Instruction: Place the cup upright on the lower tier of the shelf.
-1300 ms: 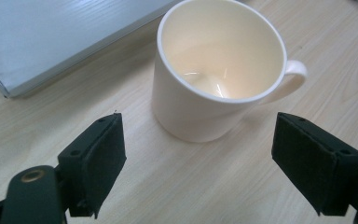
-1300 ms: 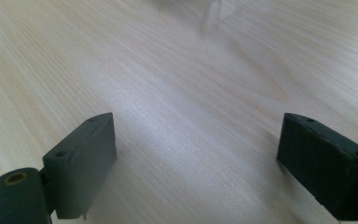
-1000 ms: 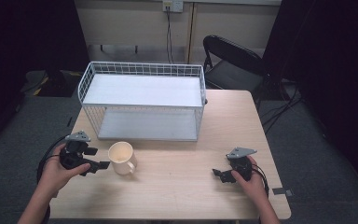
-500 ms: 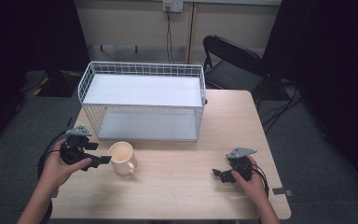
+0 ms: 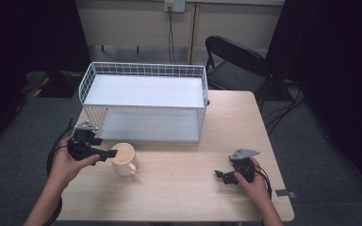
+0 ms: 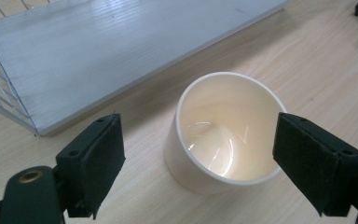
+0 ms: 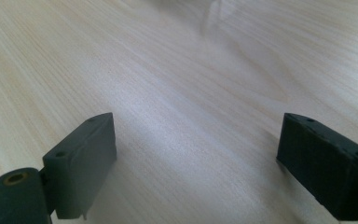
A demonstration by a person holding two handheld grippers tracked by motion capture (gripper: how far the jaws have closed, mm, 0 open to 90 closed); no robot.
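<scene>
While the left gripper [image 5: 104, 153] closes in from the left side of the table [image 5: 184, 188], the cream mug [image 5: 124, 159] sits upright just ahead of its jaws, near the front of the white wire basket [image 5: 143, 101]. Look at the left gripper view: the jaws stand wide apart, one either side of the mug [image 6: 223, 133], not touching it yet, with the open mouth squarely between the two black pads. That's the line-up that matters (the mug lies straight ahead of the jaws, on the side away from the hand, so a short push forward should bring its wall between them). Its handle points toward the near edge in the high view, clear of the pads as far as I can judge.

Over on the right, the right gripper [image 5: 222, 175] rests low on the table, well apart from the mug, jaws spread wide over bare wood and gripping nothing. So the left hand [image 5: 68, 165] is far nearer, and this looks like its grab.
</scene>
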